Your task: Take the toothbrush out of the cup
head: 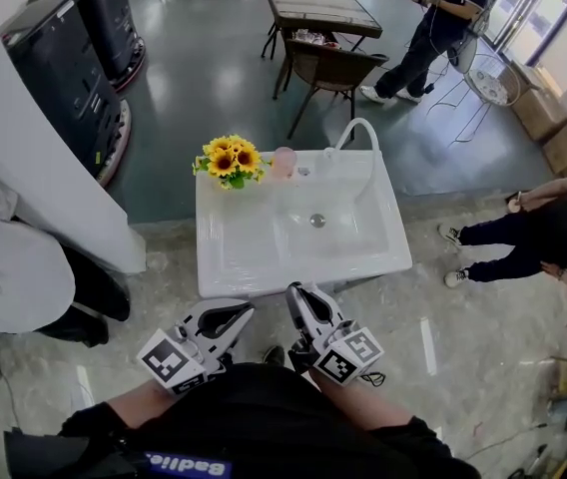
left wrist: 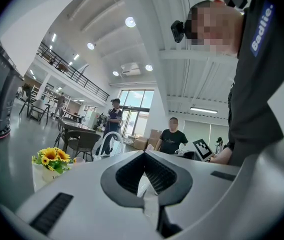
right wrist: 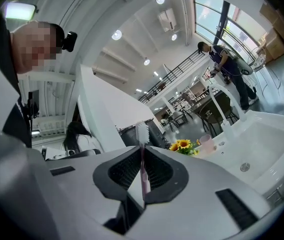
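**Head view.** Looks steeply down on a white rectangular washbasin (head: 234, 262) at the centre of the frame, with nothing in its bowl but the drain. Along its upper rim: yellow sunflowers in a small white pot (head: 230, 160), just right of them a translucent pink plastic cup (head: 283, 162), then a curved white tap (head: 358, 133). Cup apparently empty, though too small here to be sure. At the bottom of the frame, well apart from the cup, the left tongs (head: 236, 313) and the right tongs (head: 299, 295), side by side.

**Left gripper view.** Tongs pressed together at the tips, pinching nothing. Only pale basin visible through the gap behind them. Sunflowers and cup at the lower left.

**Right gripper view.** Tongs pinching a slim pink toothbrush with white bristles (right wrist: 142, 133). Stands upright, bristles above the tips, handle running down between the pads. Already out of the cup, which sits at the centre right beside the flowers.

**Risk, as a judgement.** Grip only on a thin, smooth handle, so likely to pivot or slide if the squeeze eases or the hand swings fast. Would then drop to the floor or into the basin. Could also knock against the left tongs close alongside.
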Motion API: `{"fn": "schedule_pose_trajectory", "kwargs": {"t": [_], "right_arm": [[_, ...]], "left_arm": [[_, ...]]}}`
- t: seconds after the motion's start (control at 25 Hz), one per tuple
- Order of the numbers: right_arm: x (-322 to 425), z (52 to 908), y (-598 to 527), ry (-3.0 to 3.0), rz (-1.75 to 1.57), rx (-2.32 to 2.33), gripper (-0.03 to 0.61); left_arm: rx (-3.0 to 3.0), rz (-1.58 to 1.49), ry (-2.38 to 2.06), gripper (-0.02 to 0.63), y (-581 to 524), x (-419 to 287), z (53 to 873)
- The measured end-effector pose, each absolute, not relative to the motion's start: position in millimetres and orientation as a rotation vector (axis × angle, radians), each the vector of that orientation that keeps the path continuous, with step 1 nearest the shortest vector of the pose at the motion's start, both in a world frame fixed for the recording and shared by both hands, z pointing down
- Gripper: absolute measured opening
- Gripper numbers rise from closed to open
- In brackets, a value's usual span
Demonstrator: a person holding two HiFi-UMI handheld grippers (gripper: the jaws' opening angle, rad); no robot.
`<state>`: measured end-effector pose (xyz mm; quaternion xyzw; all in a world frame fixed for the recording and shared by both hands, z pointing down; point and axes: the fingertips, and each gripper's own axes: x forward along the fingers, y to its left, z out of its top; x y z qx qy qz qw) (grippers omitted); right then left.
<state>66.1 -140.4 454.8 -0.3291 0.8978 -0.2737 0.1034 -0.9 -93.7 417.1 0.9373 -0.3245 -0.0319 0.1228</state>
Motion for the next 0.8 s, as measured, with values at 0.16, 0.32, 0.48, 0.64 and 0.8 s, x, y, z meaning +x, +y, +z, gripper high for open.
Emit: {"fn": "schedule_pose_trajectory", "kwargs": {"t": [0.16, 0.32, 0.48, 0.64, 0.8], "right_arm": [[60, 455, -129, 2.692, -0.791, -0.941, 0.031], [55, 461, -125, 2.731, -0.772, -0.928, 0.031], [52, 463, -122, 2.757, -0.756, -0.921, 0.031], [49, 466, -122, 2.771, -0.758, -0.914, 0.031], [47, 466, -124, 2.776, -0.759, -0.907, 0.031]], "left_arm": [[2.735, -0.086, -0.94, 0.005, -93, 1, 417], [2.738, -0.08, -0.931, 0.005, -94, 1, 420], [2.75, -0.077, -0.929, 0.004, -96, 1, 418], [2.74, -0.073, -0.938, 0.005, -99, -1, 418], [2.756, -0.122, -0.938, 0.005, -101, -2, 415]]}}
